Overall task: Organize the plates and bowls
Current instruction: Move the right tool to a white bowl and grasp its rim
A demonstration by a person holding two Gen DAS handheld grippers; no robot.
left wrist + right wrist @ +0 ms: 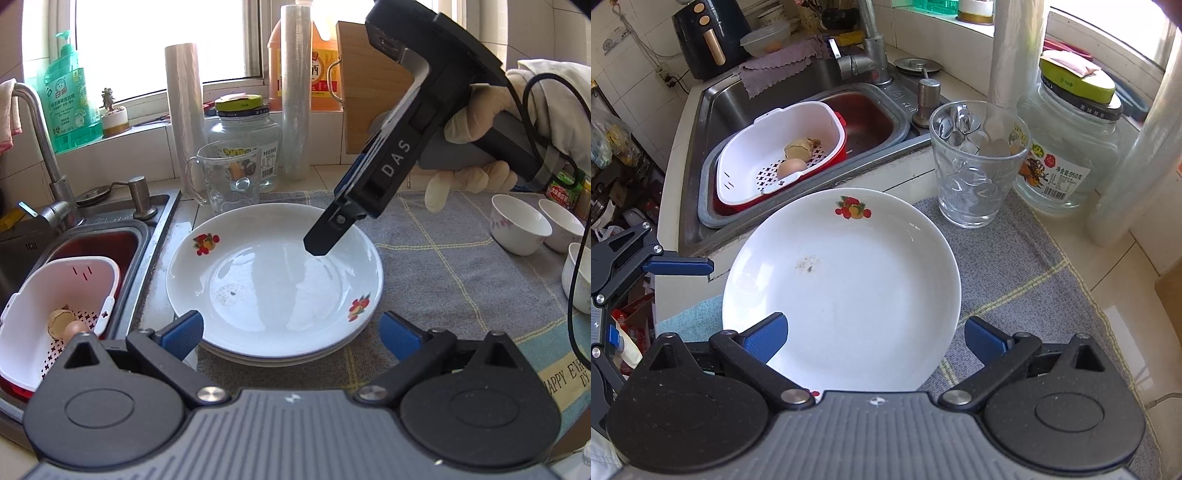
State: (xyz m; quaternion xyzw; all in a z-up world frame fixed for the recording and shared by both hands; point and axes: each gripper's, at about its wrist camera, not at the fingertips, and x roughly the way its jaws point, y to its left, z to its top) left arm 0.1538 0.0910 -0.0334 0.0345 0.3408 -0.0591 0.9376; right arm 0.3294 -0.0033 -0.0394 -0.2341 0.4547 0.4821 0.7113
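A stack of white plates [273, 280] with fruit prints lies on a grey cloth [443, 266] beside the sink; the top plate also shows in the right wrist view [846, 288]. My left gripper [291, 332] is open, its blue pads at either side of the stack's near rim. My right gripper [875, 339] is open and empty just above the top plate; in the left wrist view its fingers [325, 236] hang over the plate's far right part. Three small white bowls [517, 225] stand on the cloth at the right.
A steel sink [798, 96] at the left holds a white colander [779, 147] with ginger and an egg. A glass mug [975, 166], a glass jar [1067, 147], rolls of film [295, 92] and a wooden block [369, 85] stand behind the plates.
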